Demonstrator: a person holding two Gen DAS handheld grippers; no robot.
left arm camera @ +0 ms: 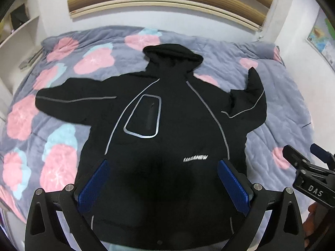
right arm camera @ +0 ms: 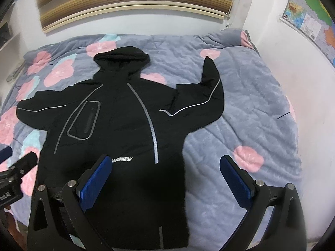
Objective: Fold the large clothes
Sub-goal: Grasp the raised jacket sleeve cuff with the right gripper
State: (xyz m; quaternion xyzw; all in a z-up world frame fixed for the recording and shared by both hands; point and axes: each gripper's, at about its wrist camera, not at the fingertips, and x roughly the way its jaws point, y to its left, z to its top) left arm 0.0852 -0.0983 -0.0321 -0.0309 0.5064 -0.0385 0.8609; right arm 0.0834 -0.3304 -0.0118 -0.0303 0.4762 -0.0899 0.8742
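A bed with a grey floral quilt (left arm camera: 272,138) fills the room. The left claw (left arm camera: 163,179), jaws apart, hovers over the hem of the black hooded jacket (left arm camera: 167,113), spread mid-bed. The right claw (right arm camera: 165,177), also apart, straddles its right edge. Best straighten the bent right sleeve (right arm camera: 209,87) before folding inward.

A large black hooded jacket (left arm camera: 167,113) with grey reflective piping is lying flat and spread open, hood pointing to 12 o'clock, one sleeve reaching toward 9 o'clock, the other bending up toward 1 o'clock, hem at 6.
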